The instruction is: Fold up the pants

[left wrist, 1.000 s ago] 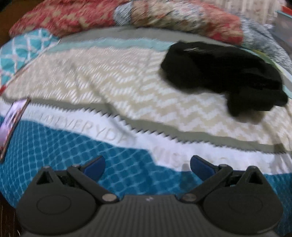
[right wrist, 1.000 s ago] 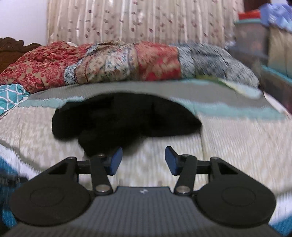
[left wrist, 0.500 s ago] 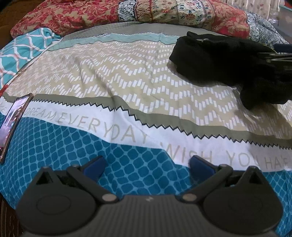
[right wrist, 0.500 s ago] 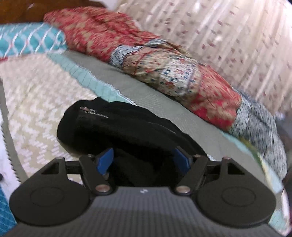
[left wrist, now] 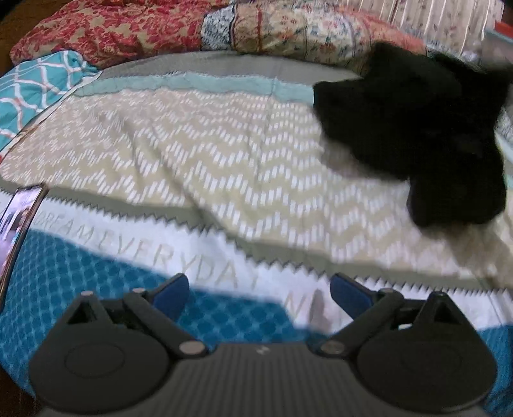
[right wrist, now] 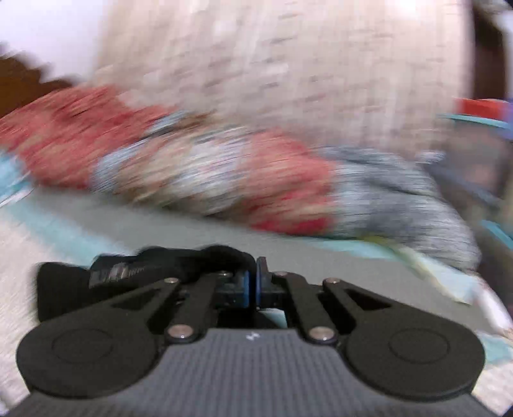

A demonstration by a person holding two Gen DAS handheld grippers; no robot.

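Observation:
The black pants (left wrist: 416, 128) hang bunched at the right of the left wrist view, lifted partly off the patterned bedspread (left wrist: 198, 154). My left gripper (left wrist: 259, 288) is open and empty, low over the blue part of the spread, well short of the pants. In the right wrist view my right gripper (right wrist: 251, 285) is shut on the black pants (right wrist: 134, 269); their waistband with a zipper hangs to the left of the blue pads (right wrist: 245, 287). The view is blurred by motion.
A phone (left wrist: 19, 218) lies at the bed's left edge. A rolled patchwork quilt (left wrist: 224, 29) lies along the far side, with a teal pillow (left wrist: 32, 86) at far left. A curtain (right wrist: 288, 64) hangs behind the bed.
My right gripper has closed on the pants and lifted them up off the bed. The pants now rise at the right in the left wrist view. My left gripper stayed open and low.

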